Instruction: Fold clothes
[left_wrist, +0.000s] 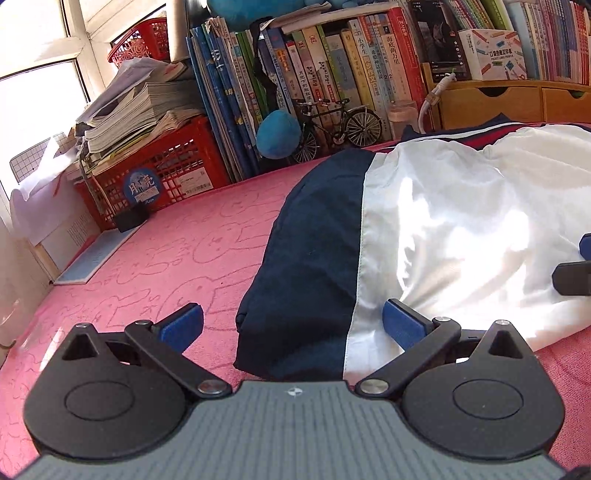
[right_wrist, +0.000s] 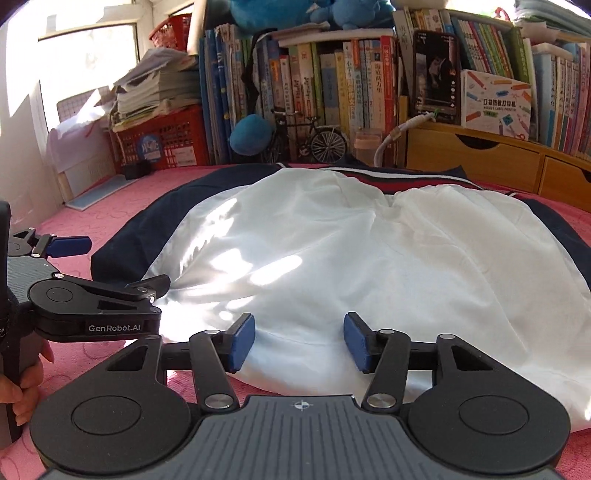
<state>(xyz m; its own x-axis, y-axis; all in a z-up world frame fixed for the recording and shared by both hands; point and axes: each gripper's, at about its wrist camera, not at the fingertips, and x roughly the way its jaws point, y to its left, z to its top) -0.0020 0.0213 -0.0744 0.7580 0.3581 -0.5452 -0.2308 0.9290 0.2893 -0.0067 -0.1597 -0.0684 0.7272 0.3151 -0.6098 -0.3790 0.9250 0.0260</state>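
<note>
One garment is laid out here: a white and navy jacket with red-striped trim (right_wrist: 332, 251), spread flat on the pink patterned blanket (left_wrist: 155, 258). Two grippers are seen, both spread wide with nothing clamped between the blue pads.

The left gripper (left_wrist: 291, 325) is parked at the jacket's near edge, right where the navy side panel meets the white. Its right pad is sat over the white cloth, while its left pad is out over bare blanket. In the right wrist view the same tool can be spotted off to the left side, gripped by a hand (right_wrist: 26, 384) at the frame edge.

The right gripper (right_wrist: 299, 341) is positioned over the white hem, with fabric lying between and ahead of its fingers but not pinched. Whether the pads are actually touching the cloth can't be told.

Further ahead of both tools, plenty of clutter is lined up along the back: one long row of upright books (left_wrist: 332, 74), two red plastic crates, the lower one (left_wrist: 159, 166) topped with a messy paper stack (left_wrist: 140, 107), one small model bicycle (left_wrist: 338, 125), one round blue plush ball (left_wrist: 277, 134), one wooden drawer unit (right_wrist: 491, 162) and one white cable (right_wrist: 395, 140). The jacket's far collar edge is butted close to that row.
</note>
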